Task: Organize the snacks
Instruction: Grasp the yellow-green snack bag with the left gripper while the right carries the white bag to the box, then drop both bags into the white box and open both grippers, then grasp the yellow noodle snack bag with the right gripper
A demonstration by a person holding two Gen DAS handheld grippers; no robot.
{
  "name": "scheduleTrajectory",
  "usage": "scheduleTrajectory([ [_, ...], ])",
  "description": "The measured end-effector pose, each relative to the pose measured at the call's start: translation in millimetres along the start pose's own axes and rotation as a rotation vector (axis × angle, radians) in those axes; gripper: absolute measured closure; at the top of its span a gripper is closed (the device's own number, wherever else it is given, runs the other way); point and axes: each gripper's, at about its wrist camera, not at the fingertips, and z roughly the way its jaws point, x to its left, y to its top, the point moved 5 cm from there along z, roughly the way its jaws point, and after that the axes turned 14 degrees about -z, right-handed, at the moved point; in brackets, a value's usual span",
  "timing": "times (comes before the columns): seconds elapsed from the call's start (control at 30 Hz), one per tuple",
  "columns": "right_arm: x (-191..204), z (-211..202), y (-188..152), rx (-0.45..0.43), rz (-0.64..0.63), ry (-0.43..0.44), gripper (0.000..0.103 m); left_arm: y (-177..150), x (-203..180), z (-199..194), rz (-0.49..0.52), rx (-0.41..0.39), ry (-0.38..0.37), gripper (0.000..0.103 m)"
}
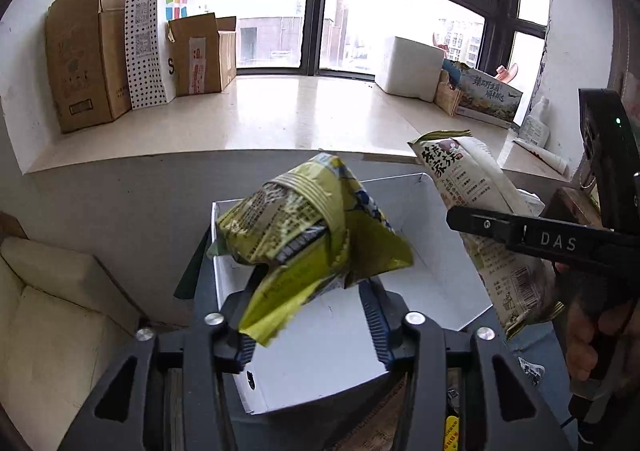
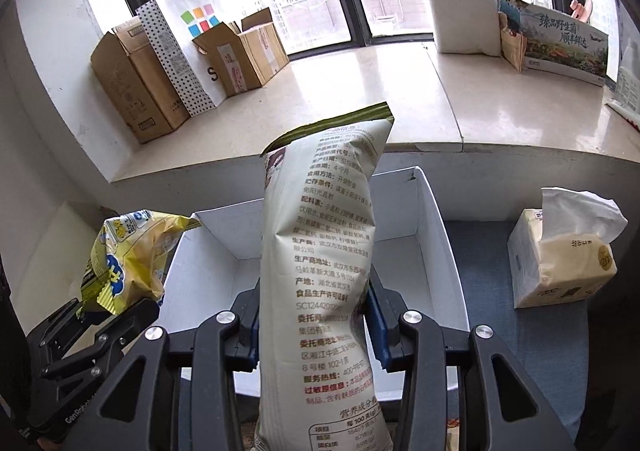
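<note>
Above, both grippers hang over an open white box (image 1: pixel 424 251) on a blue-grey surface (image 2: pixel 480 251). Left gripper (image 1: pixel 312 315): its jaws stand apart; a crumpled yellow snack bag (image 1: pixel 304 227) lies between them, touching the left finger (image 1: pixel 240 335) and clear of the right one, its bulk ahead of the fingertips and over the box's near left wall. Right gripper (image 2: pixel 312 315): its jaws are set against the sides of a tall white snack bag (image 2: pixel 320 271), which stands upright and reaches well beyond the fingertips, over the box's middle. Whether the pads press on it cannot be told. Ahead of both grippers the box floor lies bare between its four upright walls. Beyond the far wall runs a pale window ledge (image 2: pixel 360 91), bare in the middle, with cardboard cartons (image 1: pixel 80 59) at its left end. A tissue pack (image 2: pixel 560 263) stands right of the box, apart from it.
</note>
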Motion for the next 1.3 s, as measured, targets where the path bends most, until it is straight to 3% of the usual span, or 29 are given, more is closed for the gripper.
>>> scheduleTrajectory([
  [0.03,-3.4,5.7,2.8,0.003,0.005,-0.009,0.028,-0.4,2.9,5.1,-0.004,-0.002,0.007,0.026],
  [0.07,-6.5,9.3,5.8,-0.003,0.005,-0.023,0.002,-1.0,6.3,9.5,-0.005,-0.005,0.029,0.003],
  [0.1,-9.2,10.8,8.9,-0.013,0.006,-0.038,0.000,-1.6,9.3,11.5,-0.008,-0.011,0.038,0.000],
  [0.27,-13.2,-1.2,16.8,-0.066,0.030,0.006,0.000,-7.8,14.7,3.8,0.013,-0.022,0.041,0.000],
  [0.37,-6.1,-17.8,15.8,-0.116,-0.043,-0.029,0.000,-10.9,14.3,-6.8,0.013,-0.035,0.042,0.000],
  [0.47,4.2,-35.5,12.0,-0.154,-0.113,-0.079,0.000,-16.2,8.5,-22.1,0.019,-0.049,0.000,0.000],
  [0.57,14.5,-61.0,2.4,-0.192,-0.155,-0.064,0.000,-25.7,-2.2,-46.7,0.070,-0.128,-0.018,0.000],
  [0.73,28.4,-108.8,-24.3,-0.204,-0.170,-0.037,0.000,-50.9,-11.9,-86.1,0.062,-0.118,-0.085,0.000],
  [0.8,35.8,-132.6,-40.3,-0.231,-0.194,-0.036,0.000,-66.6,-16.4,-105.0,0.071,-0.111,-0.148,0.000],
  [0.97,52.3,-174.9,-105.5,-0.239,-0.246,-0.084,0.000,-114.4,-21.6,-148.2,0.097,-0.072,-0.125,0.000],
  [1.17,69.2,-183.5,-194.2,-0.185,-0.208,-0.126,0.000,-169.9,-11.6,-169.6,0.053,-0.034,-0.093,0.000],
  [1.3,93.8,-168.5,-230.6,-0.125,-0.246,-0.046,0.000,-193.4,-8.9,-163.4,0.062,-0.006,-0.077,0.000],
])
